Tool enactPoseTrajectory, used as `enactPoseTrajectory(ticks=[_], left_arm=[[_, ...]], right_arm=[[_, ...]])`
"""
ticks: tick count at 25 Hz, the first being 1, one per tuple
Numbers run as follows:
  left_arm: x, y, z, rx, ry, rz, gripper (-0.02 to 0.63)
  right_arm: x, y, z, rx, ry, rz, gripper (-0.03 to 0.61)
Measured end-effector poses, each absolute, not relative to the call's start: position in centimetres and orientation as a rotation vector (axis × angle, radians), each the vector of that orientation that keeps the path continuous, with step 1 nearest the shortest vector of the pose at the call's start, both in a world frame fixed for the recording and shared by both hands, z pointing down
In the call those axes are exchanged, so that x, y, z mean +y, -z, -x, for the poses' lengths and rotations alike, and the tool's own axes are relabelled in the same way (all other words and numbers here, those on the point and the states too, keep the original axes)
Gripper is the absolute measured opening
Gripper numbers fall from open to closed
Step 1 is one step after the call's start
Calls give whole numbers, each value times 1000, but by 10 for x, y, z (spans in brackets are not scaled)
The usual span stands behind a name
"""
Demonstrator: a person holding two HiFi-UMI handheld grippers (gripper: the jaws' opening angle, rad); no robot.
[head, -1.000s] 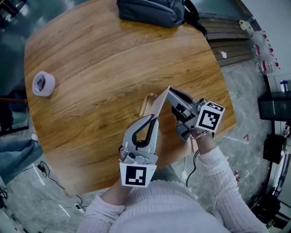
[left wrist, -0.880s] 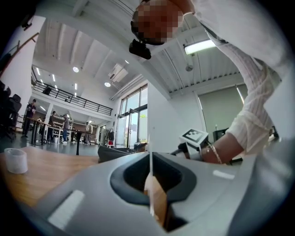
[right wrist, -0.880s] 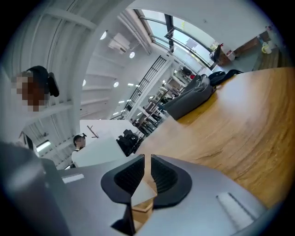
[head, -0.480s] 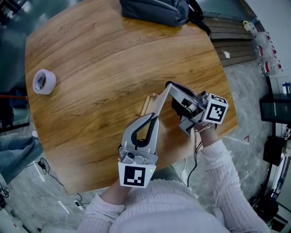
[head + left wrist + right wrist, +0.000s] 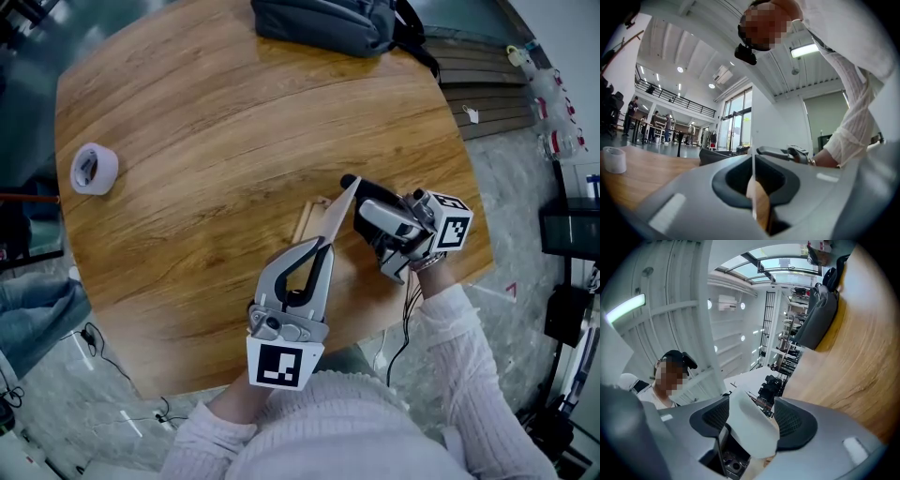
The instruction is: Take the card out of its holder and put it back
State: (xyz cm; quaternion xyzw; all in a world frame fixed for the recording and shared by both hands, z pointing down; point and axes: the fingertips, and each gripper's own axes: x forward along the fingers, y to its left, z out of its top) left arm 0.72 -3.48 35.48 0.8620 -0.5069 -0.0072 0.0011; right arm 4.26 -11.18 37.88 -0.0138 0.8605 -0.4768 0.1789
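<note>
Wooden table, rounded outline, warm grain running across top; white tape roll lying near left edge, well apart from everything else; dark grey bag slumped at far edge, black strap trailing off toward right. Near front right we note pale card holder; one edge seems to rest on top while rest tilts up, though view there is crowded. Table stands on mottled grey floor; thin cables lie on floor by front left.
</note>
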Motion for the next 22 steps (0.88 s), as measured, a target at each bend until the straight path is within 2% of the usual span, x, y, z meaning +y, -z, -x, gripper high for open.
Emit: enactPoseTrajectory(ticks=[22], left_arm=[[-36, -360, -9, -1626, -2, -2705, 20]], right_arm=[[-111, -351, -30, 2490, 1254, 24, 282]])
